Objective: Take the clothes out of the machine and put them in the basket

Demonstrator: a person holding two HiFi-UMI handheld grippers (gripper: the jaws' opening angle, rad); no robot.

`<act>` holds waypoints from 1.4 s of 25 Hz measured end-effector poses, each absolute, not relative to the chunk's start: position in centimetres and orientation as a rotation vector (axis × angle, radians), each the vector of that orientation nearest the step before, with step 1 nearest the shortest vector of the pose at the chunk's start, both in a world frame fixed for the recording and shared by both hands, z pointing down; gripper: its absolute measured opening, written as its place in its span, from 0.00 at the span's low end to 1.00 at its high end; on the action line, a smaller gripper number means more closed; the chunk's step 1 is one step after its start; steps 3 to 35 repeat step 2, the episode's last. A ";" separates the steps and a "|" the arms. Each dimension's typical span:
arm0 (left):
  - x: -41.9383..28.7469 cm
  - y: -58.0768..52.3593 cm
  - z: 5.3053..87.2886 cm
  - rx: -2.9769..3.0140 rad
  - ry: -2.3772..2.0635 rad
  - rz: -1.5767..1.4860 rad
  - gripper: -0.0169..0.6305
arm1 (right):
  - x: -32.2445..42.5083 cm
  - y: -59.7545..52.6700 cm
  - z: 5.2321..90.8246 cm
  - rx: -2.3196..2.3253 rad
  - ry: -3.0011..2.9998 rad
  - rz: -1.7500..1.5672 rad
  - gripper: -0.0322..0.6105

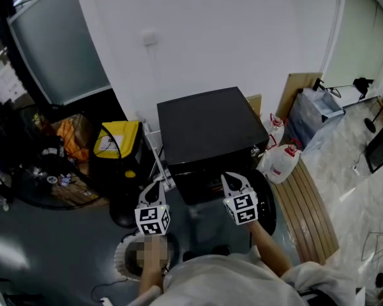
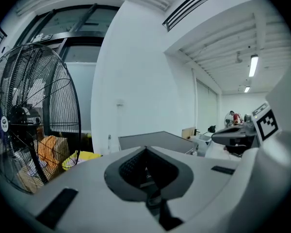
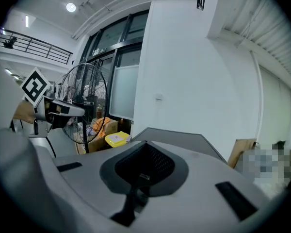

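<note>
1. The white basket (image 1: 121, 255) sits on the floor closest to me, low at my left and partly under my left tongs (image 1: 157, 183). A trailing garment carried over could catch its rim or land on the floor.
2. My left tongs and right tongs (image 1: 230, 178) are both pinched together and hold nothing. If I reach in this way, I'd only push the laundry about.
3. The black washing machine (image 1: 207, 126) stands just ahead. Its front is in shadow and I can't see any clothes, so I'd be grabbing blind and might nip the door edge.
4. The white jugs (image 1: 282, 161) stand beside the machine on my right. A wide swing could knock them.
</note>
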State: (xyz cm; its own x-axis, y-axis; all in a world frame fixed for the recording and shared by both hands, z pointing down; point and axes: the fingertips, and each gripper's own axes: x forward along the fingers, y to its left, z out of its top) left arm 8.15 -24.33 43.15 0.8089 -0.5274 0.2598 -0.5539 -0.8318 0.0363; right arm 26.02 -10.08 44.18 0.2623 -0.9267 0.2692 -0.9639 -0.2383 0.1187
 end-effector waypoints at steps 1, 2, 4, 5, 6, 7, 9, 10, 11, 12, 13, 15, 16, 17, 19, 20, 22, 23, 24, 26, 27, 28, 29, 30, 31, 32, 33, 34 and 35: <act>8.2 -24.4 43.2 2.883 -0.864 0.366 0.05 | 26.1 -10.1 44.2 2.277 -1.752 0.203 0.08; 8.2 -24.4 43.2 2.883 -0.863 0.367 0.05 | 26.1 -10.2 44.3 2.278 -1.753 0.199 0.08; 8.2 -24.4 43.2 2.883 -0.863 0.367 0.05 | 26.1 -10.2 44.3 2.278 -1.753 0.199 0.08; 8.2 -24.4 43.2 2.883 -0.863 0.367 0.05 | 26.1 -10.2 44.3 2.278 -1.753 0.199 0.08; 8.2 -24.4 43.2 2.883 -0.863 0.367 0.05 | 26.1 -10.2 44.3 2.278 -1.753 0.199 0.08; 8.2 -24.4 43.2 2.883 -0.863 0.367 0.05 | 26.1 -10.2 44.3 2.278 -1.753 0.199 0.08; 8.2 -24.4 43.2 2.883 -0.863 0.367 0.05 | 26.1 -10.2 44.3 2.278 -1.753 0.199 0.08; 8.2 -24.4 43.2 2.883 -0.863 0.367 0.05 | 26.1 -10.2 44.3 2.278 -1.753 0.199 0.08; 8.2 -24.4 43.2 2.883 -0.863 0.367 0.05 | 26.1 -10.2 44.3 2.278 -1.753 0.199 0.08; 8.2 -24.4 43.2 2.883 -0.863 0.367 0.05 | 26.1 -10.2 44.3 2.278 -1.753 0.199 0.08; 8.2 -24.4 43.2 2.883 -0.863 0.367 0.05 | 26.1 -10.2 44.3 2.278 -1.753 0.199 0.08; 8.2 -24.4 43.2 2.883 -0.863 0.367 0.05 | 26.1 -10.2 44.3 2.278 -1.753 0.199 0.08; 8.2 -24.4 43.2 2.883 -0.863 0.367 0.05 | 26.1 -10.2 44.3 2.278 -1.753 0.199 0.08; 8.2 -24.4 43.2 2.883 -0.863 0.367 0.05 | 26.1 -10.2 44.3 2.278 -1.753 0.199 0.08; 8.2 -24.4 43.2 2.883 -0.863 0.367 0.05 | 26.1 -10.2 44.3 2.278 -1.753 0.199 0.08; 8.2 -24.4 43.2 2.883 -0.863 0.367 0.05 | 26.1 -10.2 44.3 2.278 -1.753 0.199 0.08; 8.2 -24.4 43.2 2.883 -0.863 0.367 0.05 | 26.1 -10.2 44.3 2.278 -1.753 0.199 0.08; 8.2 -24.4 43.2 2.883 -0.863 0.367 0.05 | 26.1 -10.2 44.3 2.278 -1.753 0.199 0.08; 8.2 -24.4 43.2 2.883 -0.863 0.367 0.05 | 26.1 -10.2 44.3 2.278 -1.753 0.199 0.08; 8.2 -24.4 43.2 2.883 -0.863 0.367 0.05 | 26.1 -10.2 44.3 2.278 -1.753 0.199 0.08; 8.2 -24.4 43.2 2.883 -0.863 0.367 0.05 | 26.1 -10.2 44.3 2.278 -1.753 0.199 0.08; 8.2 -24.4 43.2 2.883 -0.863 0.367 0.05 | 26.1 -10.2 44.3 2.278 -1.753 0.199 0.08; 8.2 -24.4 43.2 2.883 -0.863 0.367 0.05 | 26.1 -10.2 44.3 2.278 -1.753 0.199 0.08; 8.2 -24.4 43.2 2.883 -0.863 0.367 0.05 | 26.1 -10.2 44.3 2.278 -1.753 0.199 0.08; 8.2 -24.4 43.2 2.883 -0.863 0.367 0.05 | 26.1 -10.2 44.3 2.278 -1.753 0.199 0.08; 8.2 -24.4 43.2 2.883 -0.863 0.367 0.05 | 26.1 -10.2 44.3 2.278 -1.753 0.199 0.08; 8.2 -24.4 43.2 2.883 -0.863 0.367 0.05 | 26.1 -10.2 44.3 2.278 -1.753 0.199 0.08; 8.2 -24.4 43.2 2.883 -0.863 0.367 0.05 | 26.1 -10.2 44.3 2.278 -1.753 0.199 0.08; 8.2 -24.4 43.2 2.883 -0.863 0.367 0.05 | 26.1 -10.2 44.3 2.278 -1.753 0.199 0.08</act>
